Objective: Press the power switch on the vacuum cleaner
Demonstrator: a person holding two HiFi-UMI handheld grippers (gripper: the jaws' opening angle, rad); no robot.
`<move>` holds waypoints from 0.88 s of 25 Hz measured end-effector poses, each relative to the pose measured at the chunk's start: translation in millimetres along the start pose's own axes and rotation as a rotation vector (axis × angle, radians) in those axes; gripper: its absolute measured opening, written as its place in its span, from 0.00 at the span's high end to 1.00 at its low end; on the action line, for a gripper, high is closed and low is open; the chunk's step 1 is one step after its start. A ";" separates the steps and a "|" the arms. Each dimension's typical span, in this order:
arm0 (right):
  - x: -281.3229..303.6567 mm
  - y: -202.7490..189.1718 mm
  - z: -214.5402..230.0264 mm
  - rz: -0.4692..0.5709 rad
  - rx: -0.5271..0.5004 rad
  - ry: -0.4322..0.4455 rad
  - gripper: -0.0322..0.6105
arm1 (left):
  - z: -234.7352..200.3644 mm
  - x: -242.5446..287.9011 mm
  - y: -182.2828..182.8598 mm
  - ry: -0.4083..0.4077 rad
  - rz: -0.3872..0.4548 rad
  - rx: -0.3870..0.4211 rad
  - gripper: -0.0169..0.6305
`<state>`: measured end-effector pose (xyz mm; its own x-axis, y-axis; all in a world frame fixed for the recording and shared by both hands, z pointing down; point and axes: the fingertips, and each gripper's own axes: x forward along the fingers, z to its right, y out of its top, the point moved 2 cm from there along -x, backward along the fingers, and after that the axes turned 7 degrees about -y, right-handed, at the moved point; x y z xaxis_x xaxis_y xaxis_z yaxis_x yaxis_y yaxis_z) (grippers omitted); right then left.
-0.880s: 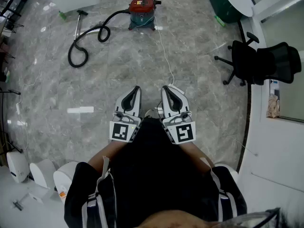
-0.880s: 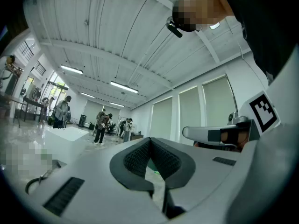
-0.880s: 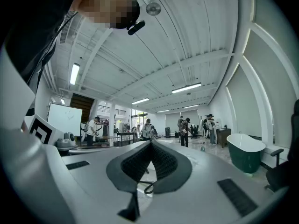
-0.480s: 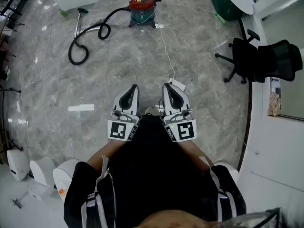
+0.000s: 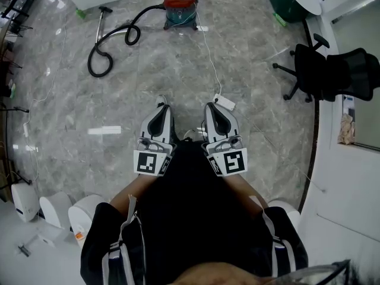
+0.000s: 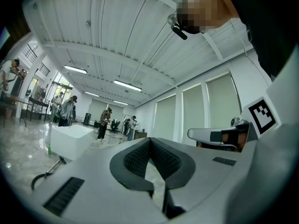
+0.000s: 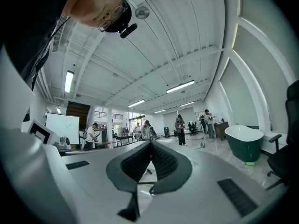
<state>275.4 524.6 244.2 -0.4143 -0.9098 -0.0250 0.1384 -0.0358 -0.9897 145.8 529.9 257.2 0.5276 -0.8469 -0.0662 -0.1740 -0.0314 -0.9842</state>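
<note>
The vacuum cleaner (image 5: 180,6) (black hose (image 5: 141,13) trailing to its left) stands on the floor (image 5: 178,70), well apart from both claws. Left claw (image 5: 163,107) and right claw (image 5: 211,107) are pinched together, seemingly empty.

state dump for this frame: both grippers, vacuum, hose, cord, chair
left gripper: shut, empty.
right gripper: shut, empty.
vacuum cleaner: upright on the floor, far from both grippers; on or off cannot be told.
hose: attached to the vacuum cleaner, looped on the floor.
white cord: slack, trailing from the vacuum cleaner toward the grippers.
office chair: upright, unoccupied.
</note>
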 end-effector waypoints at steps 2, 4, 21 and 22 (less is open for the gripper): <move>3.5 -1.9 2.2 -0.006 0.003 -0.005 0.93 | -2.5 3.6 -2.6 -0.003 -0.005 -0.009 0.95; 7.1 -4.2 5.2 -0.014 0.003 -0.012 0.93 | -5.2 9.4 -4.1 -0.010 -0.005 -0.016 0.95; 149.8 -26.6 37.5 -0.109 0.001 -0.068 0.93 | -98.6 126.2 -13.1 -0.098 -0.026 -0.137 0.95; 162.2 -26.3 39.4 -0.110 0.003 -0.064 0.93 | -105.8 134.9 -8.9 -0.104 -0.016 -0.146 0.95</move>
<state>240.0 361.7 271.8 -0.3692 -0.9247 0.0930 0.0975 -0.1381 -0.9856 130.5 359.8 274.4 0.6133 -0.7863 -0.0750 -0.2796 -0.1273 -0.9516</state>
